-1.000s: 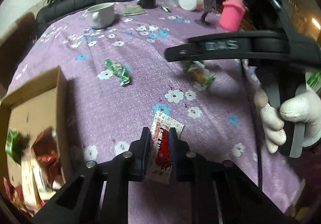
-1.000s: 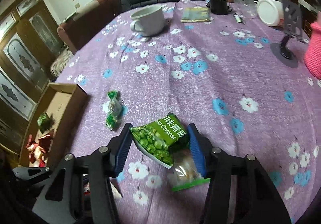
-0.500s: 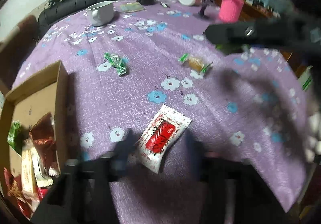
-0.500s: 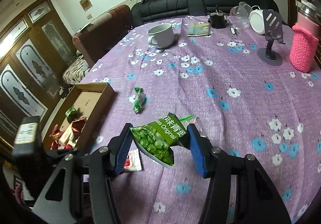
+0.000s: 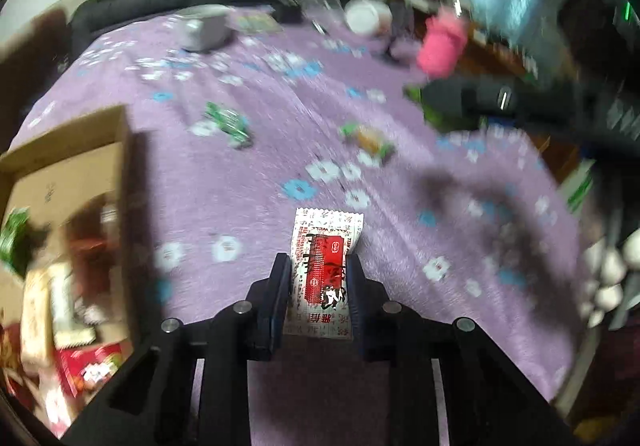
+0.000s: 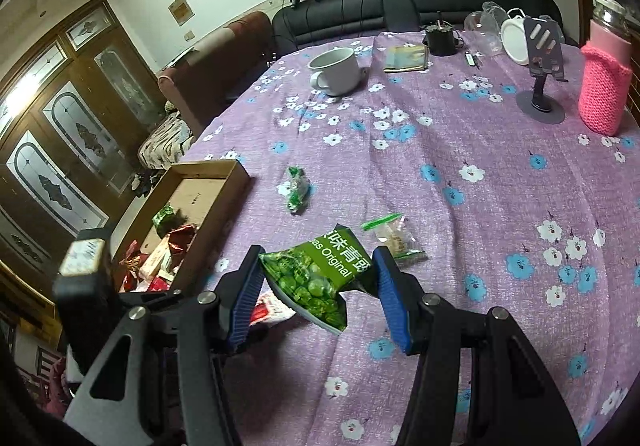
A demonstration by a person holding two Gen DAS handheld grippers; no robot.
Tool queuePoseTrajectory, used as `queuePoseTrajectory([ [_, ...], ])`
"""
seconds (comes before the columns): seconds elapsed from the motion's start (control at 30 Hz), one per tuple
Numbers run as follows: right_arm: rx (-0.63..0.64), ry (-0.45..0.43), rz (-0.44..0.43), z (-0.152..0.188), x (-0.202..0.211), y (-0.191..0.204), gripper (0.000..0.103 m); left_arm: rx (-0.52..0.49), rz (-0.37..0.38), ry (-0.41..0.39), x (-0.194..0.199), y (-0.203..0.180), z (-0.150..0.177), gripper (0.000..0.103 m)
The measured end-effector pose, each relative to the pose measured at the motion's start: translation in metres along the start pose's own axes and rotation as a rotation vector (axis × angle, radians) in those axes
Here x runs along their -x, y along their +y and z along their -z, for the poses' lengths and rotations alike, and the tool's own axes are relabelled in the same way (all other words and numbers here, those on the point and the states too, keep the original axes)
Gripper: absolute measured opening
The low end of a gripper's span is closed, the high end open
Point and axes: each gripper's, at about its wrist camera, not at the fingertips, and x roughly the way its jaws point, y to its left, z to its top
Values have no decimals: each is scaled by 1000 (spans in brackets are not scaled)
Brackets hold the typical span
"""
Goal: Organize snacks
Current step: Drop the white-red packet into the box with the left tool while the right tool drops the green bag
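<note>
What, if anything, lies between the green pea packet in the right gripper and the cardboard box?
Nothing on the cloth blocks it. The green pea packet is held off the table; the cardboard box sits open-topped to its left. Only the left gripper, holding a red sachet, works near that path.

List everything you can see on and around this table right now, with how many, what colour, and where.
Cardboard box: one, brown, table's left edge, snacks inside.
Green pea bag: one, green, between right gripper's pads.
Red-white sachet: one, between left gripper's pads.
Green wrapped candy: one, on cloth near box.
Clear biscuit packet: one, green-edged, on cloth.
Mug: one, white, far side.
Phone stand: one, grey, far right.
Knitted bottle cover: one, pink, far right.
Tablecloth: one, purple, flowered.
Sofa: one, black, behind table.
Left gripper: jaws just closed on sachet.
Right gripper: black, blue pads, holding bag.
</note>
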Motion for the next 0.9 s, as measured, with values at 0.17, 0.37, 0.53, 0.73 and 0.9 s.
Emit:
queuePoseTrajectory([
  [0.17,44,24,-51,-5,-16,34,57,157,-50,-139,55,50,5,27],
  [0.37,114,78,-119,-11,-59,91,57,392,-108,-190,82,136,20,28],
  [0.53,169,138,-136,-17,-108,135,57,490,-127,-215,90,174,33,30],
  [0.73,174,140,-119,-29,-149,160,61,523,-97,-279,101,177,42,48],
  [0.9,105,137,-155,-38,-149,150,62,505,-100,-339,113,168,41,54],
])
